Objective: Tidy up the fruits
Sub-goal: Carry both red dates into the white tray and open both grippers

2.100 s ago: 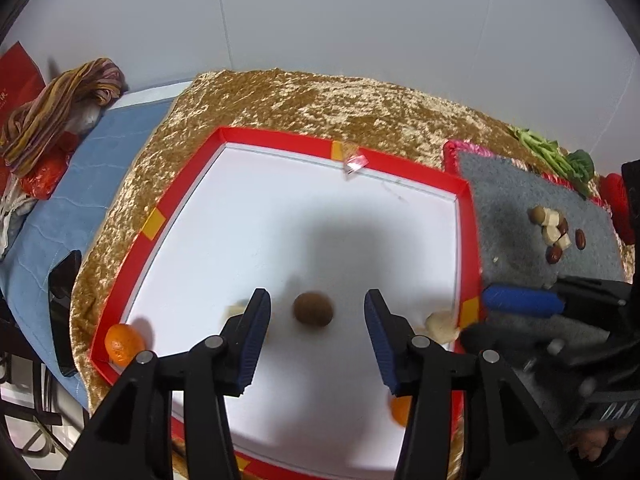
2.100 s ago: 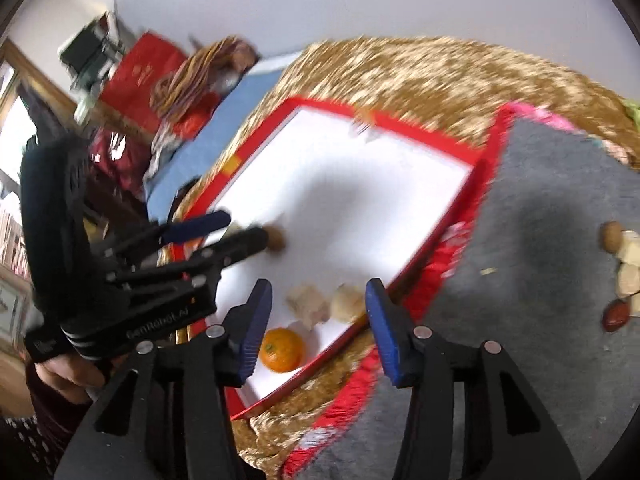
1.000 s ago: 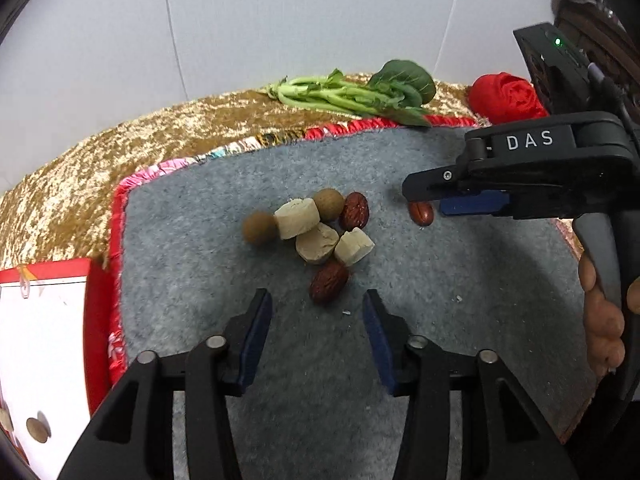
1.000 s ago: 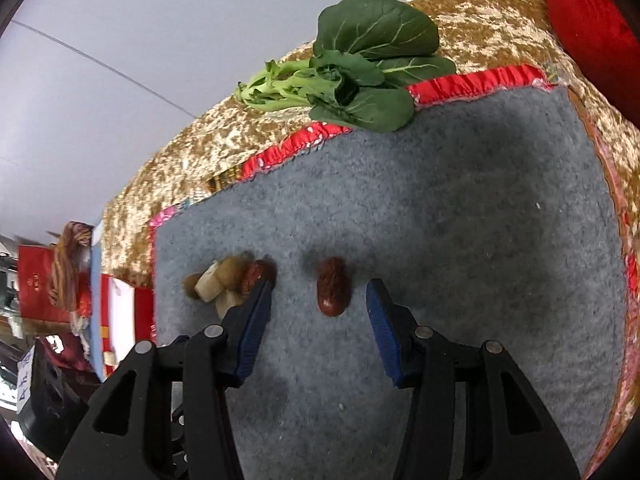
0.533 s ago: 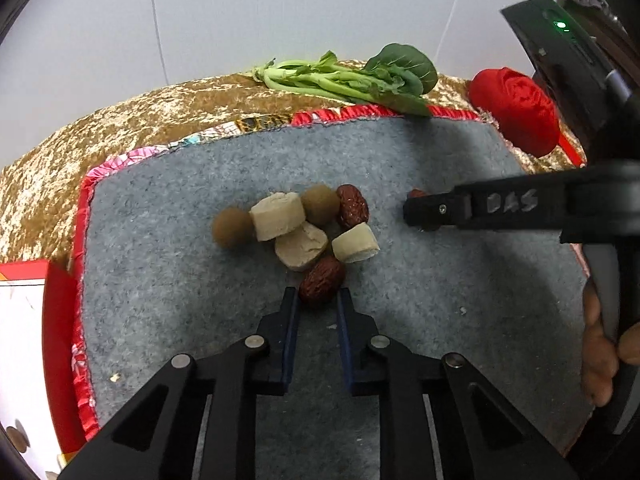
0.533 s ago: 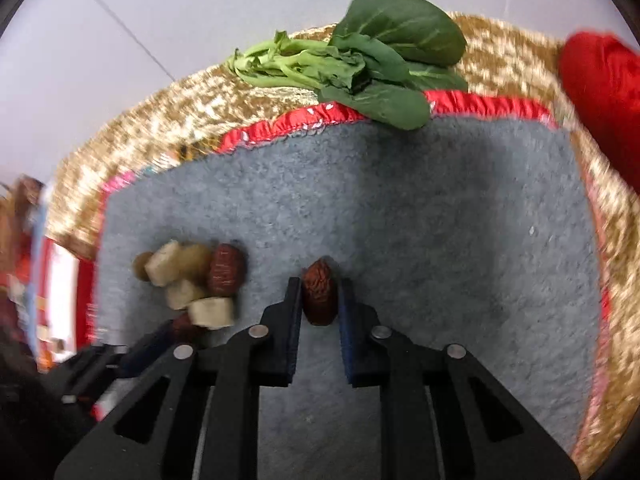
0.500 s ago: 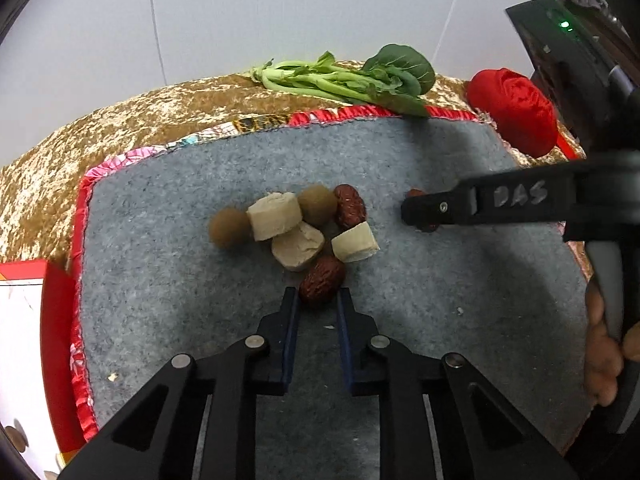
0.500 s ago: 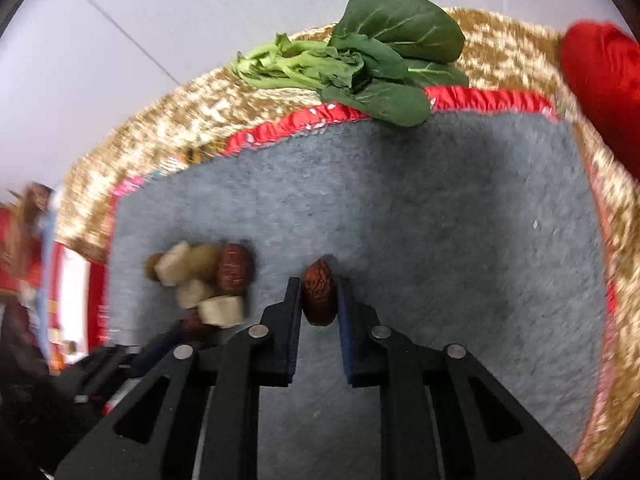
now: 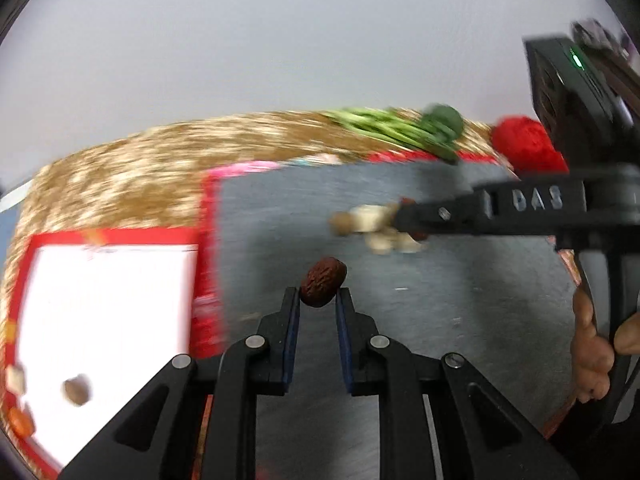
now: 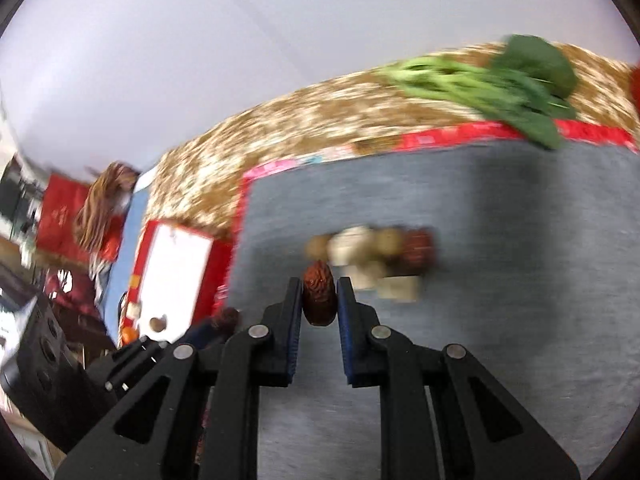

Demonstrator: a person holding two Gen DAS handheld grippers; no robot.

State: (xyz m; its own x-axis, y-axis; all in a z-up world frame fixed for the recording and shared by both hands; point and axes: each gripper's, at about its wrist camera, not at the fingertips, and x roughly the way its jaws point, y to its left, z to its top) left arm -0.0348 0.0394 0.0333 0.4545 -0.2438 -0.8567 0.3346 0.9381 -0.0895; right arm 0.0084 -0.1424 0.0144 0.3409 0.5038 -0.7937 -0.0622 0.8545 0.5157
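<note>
Covering the table is a gold crushed-velvet cloth [image 10: 304, 120], and a plain pale wall is rising behind it. A grey felt mat [image 9: 460, 288] with a red patterned border is lying on the cloth, and just beside its left edge a white tray [image 9: 104, 300] with a red rim is sitting. At the far edge of the mat a bunch of leafy greens [image 10: 500, 80] is resting, with one red fabric rose [image 9: 528, 148] close by. Both views are blurring heavily. The left gripper [image 9: 318, 304] is pinching one wrinkled red date [image 9: 323, 287] between its blue pads, held over the mat near the tray. The right gripper [image 10: 319, 296] is likewise clamping a second red date [image 10: 319, 298]. A cluster of fruit pieces [image 10: 372, 256] is lying on the mat just beyond that date: roughly two brown round ones, one more dark red date and about three pale chunks, though the blur is making the count uncertain. In the tray one brown round fruit [image 9: 77, 389], one pale chunk [image 9: 15, 379] and one orange [image 9: 21, 422] are lying near the left edge. A hand [image 9: 592, 356] is gripping the right tool's handle.
</note>
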